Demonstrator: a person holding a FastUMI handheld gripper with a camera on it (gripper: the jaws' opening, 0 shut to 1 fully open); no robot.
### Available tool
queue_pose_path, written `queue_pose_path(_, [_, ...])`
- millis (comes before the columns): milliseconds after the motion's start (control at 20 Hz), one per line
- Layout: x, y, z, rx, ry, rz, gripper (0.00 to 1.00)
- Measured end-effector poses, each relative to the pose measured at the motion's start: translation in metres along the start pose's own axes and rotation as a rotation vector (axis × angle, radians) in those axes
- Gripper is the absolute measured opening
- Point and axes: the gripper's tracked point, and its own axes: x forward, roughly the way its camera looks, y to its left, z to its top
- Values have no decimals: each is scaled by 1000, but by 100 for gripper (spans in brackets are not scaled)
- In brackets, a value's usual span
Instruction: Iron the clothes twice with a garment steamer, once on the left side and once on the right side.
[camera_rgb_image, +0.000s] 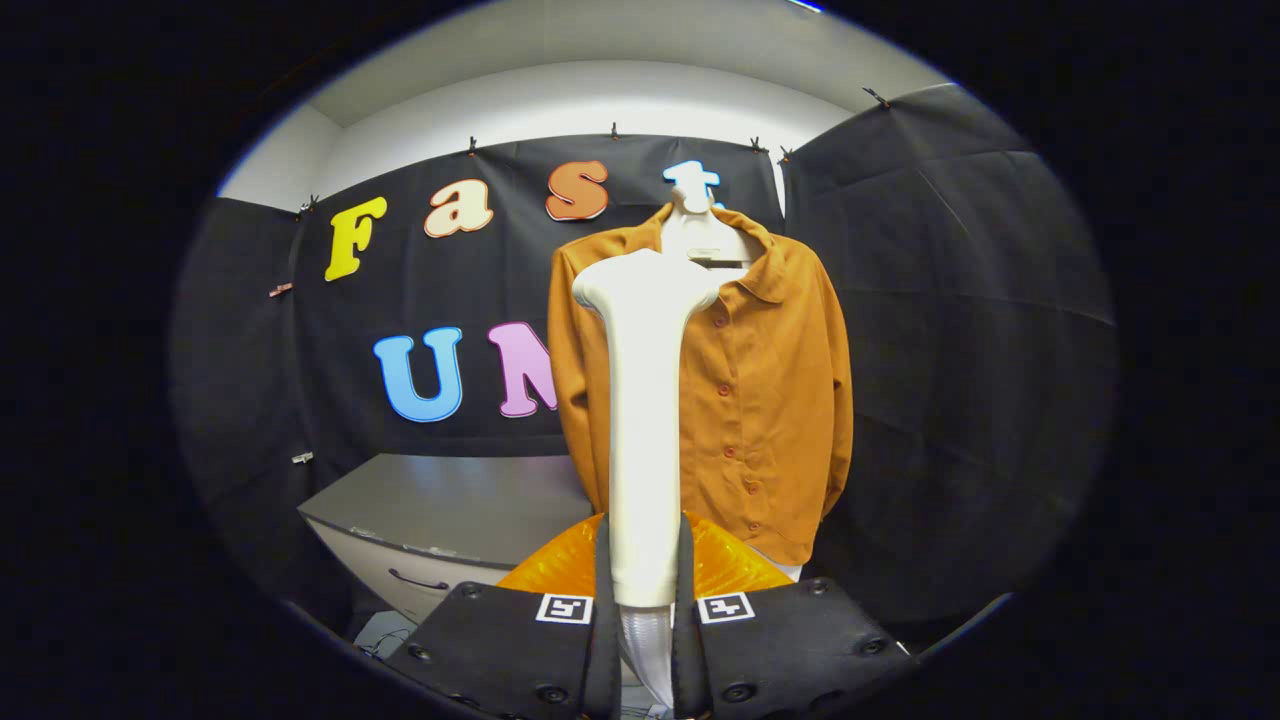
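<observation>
Claw (645, 640) clamping on white garment steamer (645, 420), head standing upright just before the orange shirt (770, 400) hanging beyond the fingers; judging it best keeping head flat, stroking slowly down each side.

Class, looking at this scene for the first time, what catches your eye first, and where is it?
A tall white plastic garment steamer stands clamped between the claw fingers, its head raised. Just beyond hangs a rust-orange buttoned shirt on a white mannequin stand, with a grey drawer cabinet beside it.

Black cloth walls (980, 300), white ceiling (600, 90), grey drawer cabinet (440, 520) low against the cloth.
</observation>
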Motion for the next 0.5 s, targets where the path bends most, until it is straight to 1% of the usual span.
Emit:
queue_pose_path(200, [4, 47, 18, -5, -27, 26, 23])
queue_pose_path(300, [7, 70, 19, -18, -31, 41, 23])
queue_pose_path(400, [9, 89, 21, -1, -36, 52, 23])
queue_pose_path(500, [10, 103, 23, -18, -49, 47, 23])
